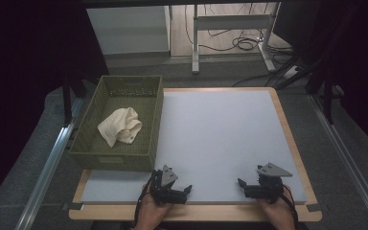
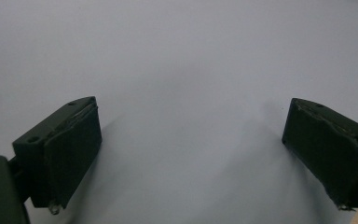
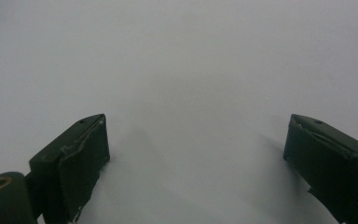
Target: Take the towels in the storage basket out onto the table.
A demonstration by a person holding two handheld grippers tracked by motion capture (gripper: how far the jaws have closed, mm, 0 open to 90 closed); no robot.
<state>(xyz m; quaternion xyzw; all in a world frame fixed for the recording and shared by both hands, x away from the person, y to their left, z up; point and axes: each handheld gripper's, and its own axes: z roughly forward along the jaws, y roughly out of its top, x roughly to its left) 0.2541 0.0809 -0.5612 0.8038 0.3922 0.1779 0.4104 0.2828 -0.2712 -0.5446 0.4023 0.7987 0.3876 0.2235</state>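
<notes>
Both claws are resting at the near edge of the white surface (image 1: 220, 134), the left claw (image 1: 175, 188) and right claw (image 1: 250, 186) each spread and empty. The cream cloth (image 1: 120, 126) is lying in the green basket (image 1: 88, 148) at far left. Judging by this, no grasp is under way; next, the left claw would need reaching into the basket.

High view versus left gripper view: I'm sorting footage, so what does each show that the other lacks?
High view alone: the green basket holding a cream cloth, the right gripper and both hands. Left gripper view alone: a close look at the left gripper, its black pads spread wide with nothing between. Shared: the pale table surface.
</notes>
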